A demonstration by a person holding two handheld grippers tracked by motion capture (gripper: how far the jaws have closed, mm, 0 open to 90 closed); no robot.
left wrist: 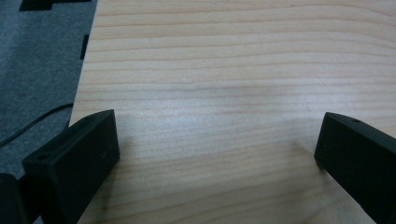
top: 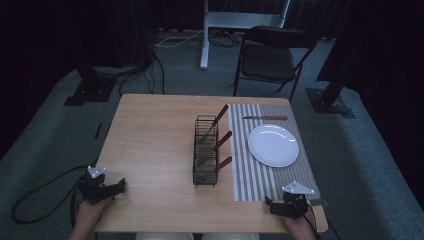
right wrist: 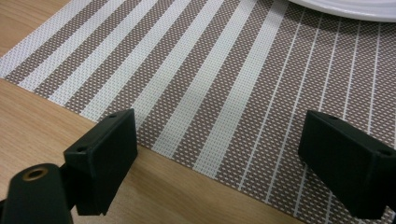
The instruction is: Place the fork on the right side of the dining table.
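The high view is dim and soft, with the surrounding room falling to near black beyond the grey carpet, while the pale wooden tabletop [top: 155,145] and the round white plate [top: 273,145] catch the most light. Shadows there are faint and diffuse. The left gripper view is brighter, with a soft pale sheen across the wood grain and the black jaws slightly blurred. The right gripper view renders the brown-and-white striped woven placemat [right wrist: 224,84] crisply, the near jaws softer.

Three cameras, one bench [top: 150,150]
Overhead view looks forward and down; both gripper views skim close, the right sharing the striped placemat [right wrist: 210,84] and plate [right wrist: 345,7].
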